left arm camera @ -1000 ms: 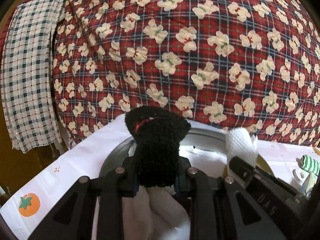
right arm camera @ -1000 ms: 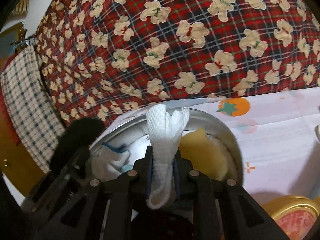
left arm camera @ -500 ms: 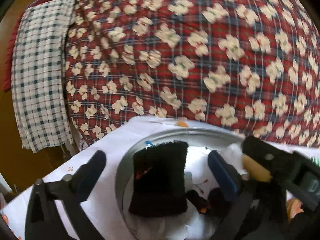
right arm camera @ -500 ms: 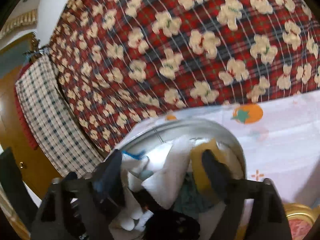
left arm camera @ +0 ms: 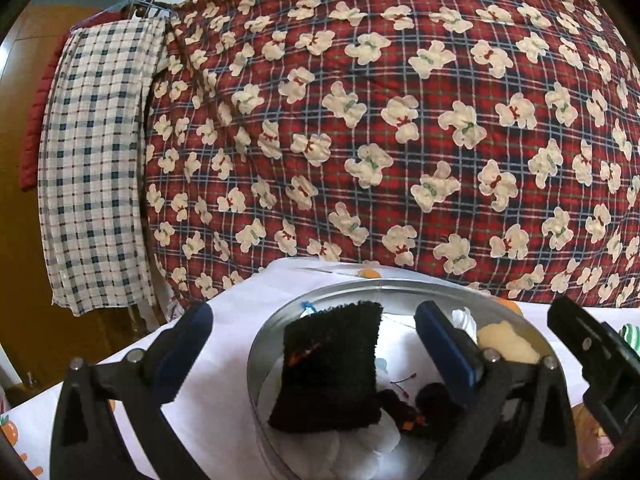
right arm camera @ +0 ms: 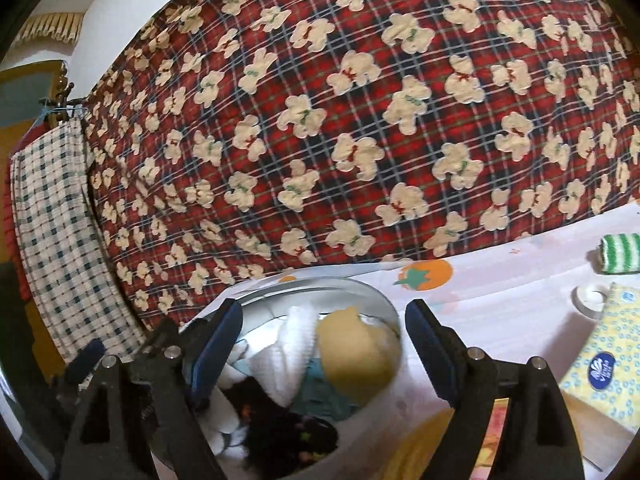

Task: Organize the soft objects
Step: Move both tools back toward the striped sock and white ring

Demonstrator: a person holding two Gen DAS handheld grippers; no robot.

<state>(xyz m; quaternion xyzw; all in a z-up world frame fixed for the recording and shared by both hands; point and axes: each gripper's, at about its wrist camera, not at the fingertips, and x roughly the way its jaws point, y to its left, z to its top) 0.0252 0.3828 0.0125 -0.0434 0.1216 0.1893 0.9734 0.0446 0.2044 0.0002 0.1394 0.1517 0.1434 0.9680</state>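
Note:
A round metal bowl (left arm camera: 256,344) stands on the white fruit-print tablecloth (left arm camera: 224,320). A black fuzzy cloth (left arm camera: 332,368) lies in it on top of white cloths. My left gripper (left arm camera: 314,310) hangs open just above the bowl, its blue pads well clear of the black cloth. In the right wrist view the bowl (right arm camera: 376,296) holds a white waffle cloth (right arm camera: 288,356), a yellow cloth (right arm camera: 356,356) and the black cloth (right arm camera: 280,432). My right gripper (right arm camera: 324,308) is open over them and holds nothing.
A large red plaid quilt with bear print (left arm camera: 380,120) rises right behind the bowl. A checked shirt (left arm camera: 92,168) hangs at the left. To the right on the cloth lie a green striped roll (right arm camera: 620,252), a small white cap (right arm camera: 590,296) and a yellow tissue pack (right arm camera: 604,364).
Both grippers opened. The left let go of the black cloth and the right let go of the white waffle cloth; both cloths now lie in the bowl. The right gripper drew back.

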